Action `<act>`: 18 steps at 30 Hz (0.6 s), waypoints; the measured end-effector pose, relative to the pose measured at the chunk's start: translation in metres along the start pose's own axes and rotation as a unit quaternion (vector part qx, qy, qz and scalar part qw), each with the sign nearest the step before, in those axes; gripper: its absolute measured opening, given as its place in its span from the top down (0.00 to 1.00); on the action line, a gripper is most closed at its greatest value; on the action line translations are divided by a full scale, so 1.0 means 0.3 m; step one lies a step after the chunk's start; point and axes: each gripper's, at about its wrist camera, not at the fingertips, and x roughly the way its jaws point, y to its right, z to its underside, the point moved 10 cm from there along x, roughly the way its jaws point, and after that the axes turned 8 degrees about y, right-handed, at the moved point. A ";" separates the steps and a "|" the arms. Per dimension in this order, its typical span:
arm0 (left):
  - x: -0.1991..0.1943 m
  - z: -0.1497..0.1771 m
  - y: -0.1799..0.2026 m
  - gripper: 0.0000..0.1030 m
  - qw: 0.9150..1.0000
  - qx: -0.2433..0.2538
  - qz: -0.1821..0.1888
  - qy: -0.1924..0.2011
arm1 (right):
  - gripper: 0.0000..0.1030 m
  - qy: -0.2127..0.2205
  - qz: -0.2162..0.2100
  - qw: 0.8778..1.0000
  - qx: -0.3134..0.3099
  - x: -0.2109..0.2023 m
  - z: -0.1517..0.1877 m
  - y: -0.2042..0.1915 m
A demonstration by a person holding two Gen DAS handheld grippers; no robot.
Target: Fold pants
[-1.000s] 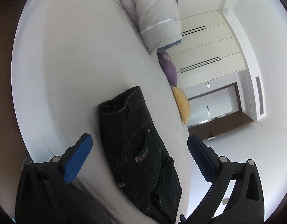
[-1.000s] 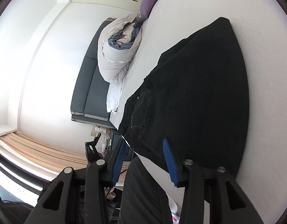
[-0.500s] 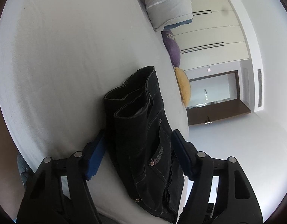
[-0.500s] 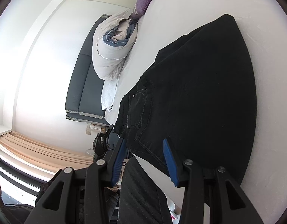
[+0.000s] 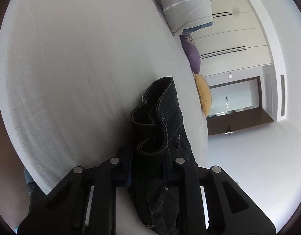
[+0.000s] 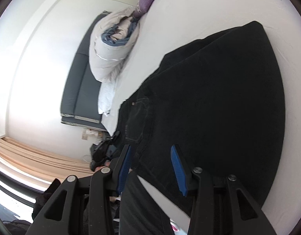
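Black pants (image 6: 219,98) lie folded lengthwise on a white bed (image 5: 81,68). In the left wrist view my left gripper (image 5: 147,168) is shut on the waistband end of the pants (image 5: 160,129), which bunches up between the fingers. In the right wrist view my right gripper (image 6: 152,168) is part open, its blue pads (image 6: 177,168) straddling the near edge of the pants without pinching the cloth. The far end of the pants reaches toward the pillows.
A rolled grey duvet (image 6: 111,52) lies at the head of the bed, with a purple pillow (image 5: 191,54) and a yellow pillow (image 5: 204,96) beside it. A dark headboard (image 6: 79,90), wardrobe doors (image 5: 234,37) and beige curtains (image 6: 32,156) surround the bed.
My left gripper moved in over the waistband and closed on it, bunching the cloth. My right gripper stayed at the pants' near edge with its opening unchanged.
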 end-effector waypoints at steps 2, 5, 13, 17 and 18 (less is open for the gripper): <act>-0.007 0.000 0.011 0.84 1.000 0.000 -0.002 0.006 | 0.56 -0.016 0.025 1.000 0.002 0.048 -0.002 0.030; -0.020 0.002 0.046 0.86 1.000 0.018 -0.011 0.014 | 0.70 -0.036 0.067 0.997 0.019 0.102 0.009 0.101; -0.041 0.075 0.422 0.87 0.982 0.189 -0.016 0.017 | 0.90 -0.025 0.095 0.995 -0.001 0.101 0.013 0.153; -0.003 0.289 0.721 0.87 0.942 0.335 0.007 -0.003 | 0.98 -0.013 0.083 0.996 0.016 0.084 0.011 0.175; 0.019 0.391 0.786 0.87 0.923 0.385 0.012 -0.016 | 0.86 -0.007 0.076 0.997 0.025 0.070 0.004 0.173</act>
